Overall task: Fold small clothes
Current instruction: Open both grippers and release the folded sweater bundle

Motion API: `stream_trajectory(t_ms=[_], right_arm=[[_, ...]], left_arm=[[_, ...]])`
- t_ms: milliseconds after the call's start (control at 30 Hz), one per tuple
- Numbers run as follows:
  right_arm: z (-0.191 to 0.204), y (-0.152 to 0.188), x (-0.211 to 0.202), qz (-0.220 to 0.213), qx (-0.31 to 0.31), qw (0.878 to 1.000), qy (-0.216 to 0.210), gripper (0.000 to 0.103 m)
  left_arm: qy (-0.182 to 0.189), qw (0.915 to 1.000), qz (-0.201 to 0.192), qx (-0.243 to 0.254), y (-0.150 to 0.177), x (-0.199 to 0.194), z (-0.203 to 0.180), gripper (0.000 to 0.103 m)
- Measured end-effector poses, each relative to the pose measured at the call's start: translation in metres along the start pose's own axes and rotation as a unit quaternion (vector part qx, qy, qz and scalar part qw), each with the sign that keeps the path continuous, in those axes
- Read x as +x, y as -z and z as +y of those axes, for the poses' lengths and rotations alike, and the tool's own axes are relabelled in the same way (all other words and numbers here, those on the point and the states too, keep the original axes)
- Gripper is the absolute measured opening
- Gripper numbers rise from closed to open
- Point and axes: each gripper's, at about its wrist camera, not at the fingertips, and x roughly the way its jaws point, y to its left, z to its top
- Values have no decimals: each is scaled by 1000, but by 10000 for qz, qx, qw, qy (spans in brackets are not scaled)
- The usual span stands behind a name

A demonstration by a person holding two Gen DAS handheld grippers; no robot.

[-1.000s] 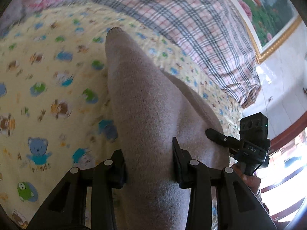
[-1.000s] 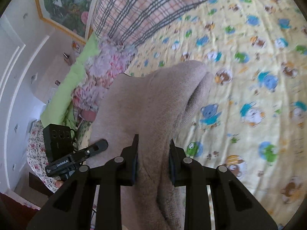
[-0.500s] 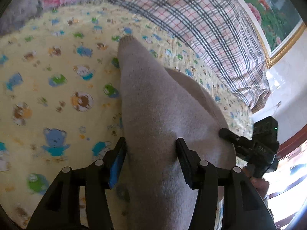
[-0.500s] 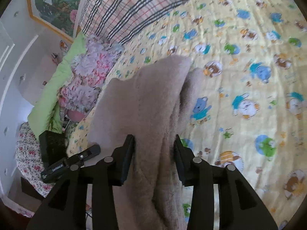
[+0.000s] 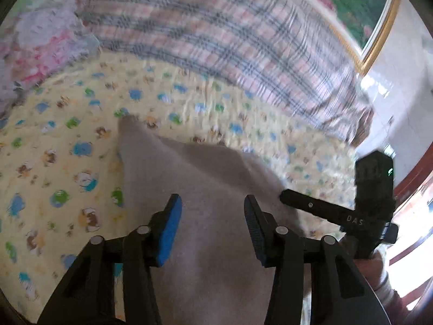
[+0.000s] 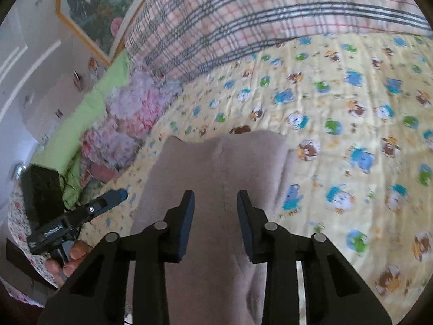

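Both grippers stand spread above a beige knitted garment (image 5: 205, 216) that lies on the yellow cartoon-print bedsheet (image 5: 54, 162). On the left gripper (image 5: 212, 211) the jaws are wide apart, with cloth showing between them but no pad pressing it. The right gripper (image 6: 215, 208) is also parted, its pads to either side of a soft crease in the knit and clear of it.

The garment runs from the near edge of the bed away toward the far side, ending in a narrow point in the left view and a broader, rounded edge in the right view. Beyond it lies a plaid blanket (image 6: 243, 19), and a flowered pillow (image 6: 130, 113) sits off to the left.

My guess is that a fold has just been laid down and let go. The knit looks thick and springy, so the risk is that the top layer slides or opens once nothing holds it. A pad snagging the loose weave while lifting away would drag the edge out of line. The left view is blurred, so exact contact there cannot be judged.
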Motion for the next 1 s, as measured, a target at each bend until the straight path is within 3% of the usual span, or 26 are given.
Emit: stream_trajectory(t_ms=[100,167,300,433,533,600,633,733,800,867,1000], right_arm=[[-5,-4,24,239,22,9995,185,33],[-14,-7,40,382,72,9987,315,28],[-33,-13,68,537,269,9977,326,6],[-36,-20,72,587,337,9971,334,2],[-29,-17,52,501,370,9977,272,7],[-23,-11,33,379,385,9984,179,8],[-20,-6,22,310,351,9988,156,8],[-15,12,-9,228,265,9992,186,11],[-15,28,-26,219,320,9991,198,30],[-17,44,-41,138,366,9990,215,37],[-16,76,-61,-7,404,9987,299,37]], left_arm=[[-376,9987,349,-50,0,29,16,20],[-391,9981,453,-171,-1,39,30,11],[-499,9976,462,-125,-3,48,40,8],[-561,9974,438,-64,-5,42,32,8],[-483,9983,310,-110,-2,22,24,19],[-546,9983,168,-112,9,-1,18,35],[-561,9983,136,-102,13,-8,16,38],[-606,9981,105,-16,37,-35,9,40],[-629,9979,130,-59,52,-47,8,48],[-655,9976,155,-138,67,-57,9,49],[-685,9969,247,-303,92,-69,15,49]])
